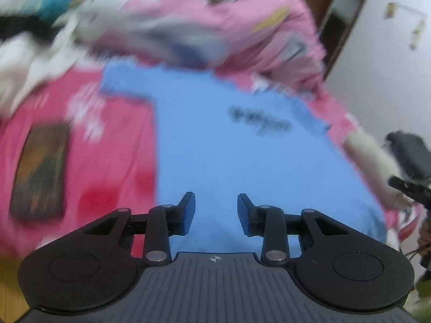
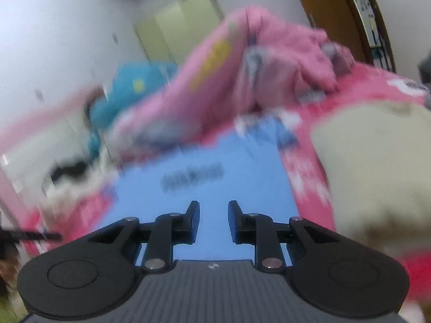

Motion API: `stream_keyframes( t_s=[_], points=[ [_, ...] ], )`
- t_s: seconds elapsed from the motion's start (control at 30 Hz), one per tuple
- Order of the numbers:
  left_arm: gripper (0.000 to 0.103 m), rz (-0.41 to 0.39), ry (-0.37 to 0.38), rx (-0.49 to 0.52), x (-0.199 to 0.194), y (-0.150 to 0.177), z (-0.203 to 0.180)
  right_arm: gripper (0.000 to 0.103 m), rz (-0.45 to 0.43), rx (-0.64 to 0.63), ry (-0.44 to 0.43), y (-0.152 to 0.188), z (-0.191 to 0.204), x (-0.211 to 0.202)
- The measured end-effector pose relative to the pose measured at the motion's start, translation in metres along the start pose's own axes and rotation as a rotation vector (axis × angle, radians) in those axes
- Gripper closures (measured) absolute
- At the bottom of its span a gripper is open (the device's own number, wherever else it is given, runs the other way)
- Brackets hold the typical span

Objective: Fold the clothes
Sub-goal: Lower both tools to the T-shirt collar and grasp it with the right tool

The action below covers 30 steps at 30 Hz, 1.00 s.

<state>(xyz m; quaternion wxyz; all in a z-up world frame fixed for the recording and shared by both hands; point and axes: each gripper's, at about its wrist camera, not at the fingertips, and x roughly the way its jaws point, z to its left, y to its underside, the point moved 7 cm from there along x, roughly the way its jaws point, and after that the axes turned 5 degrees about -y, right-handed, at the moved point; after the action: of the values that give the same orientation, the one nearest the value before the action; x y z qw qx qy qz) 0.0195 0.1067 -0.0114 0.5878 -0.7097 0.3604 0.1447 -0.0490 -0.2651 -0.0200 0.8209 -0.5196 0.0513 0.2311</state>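
A light blue T-shirt (image 1: pixel 229 145) with a dark printed logo lies spread flat on a pink bedspread (image 1: pixel 113 140). My left gripper (image 1: pixel 216 214) is open and empty, just above the shirt's near part. The shirt also shows in the right wrist view (image 2: pixel 188 188). My right gripper (image 2: pixel 213 222) is open and empty above its near part. Both views are blurred by motion.
A heap of pink clothes (image 1: pixel 242 32) lies behind the shirt, with white (image 1: pixel 24 62) and teal garments (image 1: pixel 51 2) at far left. A dark phone-like slab (image 1: pixel 40 172) lies on the bedspread at left. A beige cloth (image 2: pixel 377 167) lies at right. Walls and a wooden door frame (image 1: pixel 334 13) stand behind.
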Motion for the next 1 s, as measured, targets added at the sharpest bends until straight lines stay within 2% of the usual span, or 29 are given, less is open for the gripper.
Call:
stream_keyframes(
  t_s=[0.07,0.2,0.43,0.57,0.7,0.77,0.87,1.0],
  points=[
    [0.067,-0.022,0.016,0.003,0.015,-0.031,-0.015,0.078,-0.058,-0.006,-0.048,-0.03,0.007,0.025],
    [0.067,-0.055,-0.005,0.014,0.065,-0.084,-0.038,0.078,0.003,-0.023,-0.057,-0.054,0.003,0.091],
    [0.067,0.029,-0.084,-0.056,0.2,-0.152,-0.03,0.078,0.11,-0.052,-0.074,-0.096,-0.003,0.206],
    [0.067,0.078,-0.124,-0.063,0.274,-0.161,-0.025,0.078,0.212,-0.056,-0.029,-0.107,-0.032,0.278],
    [0.067,0.056,-0.099,-0.114,0.32,-0.152,-0.017,0.077,0.279,-0.048,0.049,-0.12,-0.066,0.336],
    [0.067,0.03,-0.097,-0.132,0.335,-0.144,-0.013,0.077,0.324,-0.017,0.07,-0.124,-0.085,0.362],
    [0.067,-0.03,-0.073,-0.159,0.342,-0.138,-0.006,0.075,0.356,-0.038,0.022,-0.125,-0.077,0.383],
    [0.067,-0.096,-0.037,-0.236,0.332,-0.142,0.009,0.075,0.397,-0.068,-0.042,-0.127,-0.066,0.411]
  ],
)
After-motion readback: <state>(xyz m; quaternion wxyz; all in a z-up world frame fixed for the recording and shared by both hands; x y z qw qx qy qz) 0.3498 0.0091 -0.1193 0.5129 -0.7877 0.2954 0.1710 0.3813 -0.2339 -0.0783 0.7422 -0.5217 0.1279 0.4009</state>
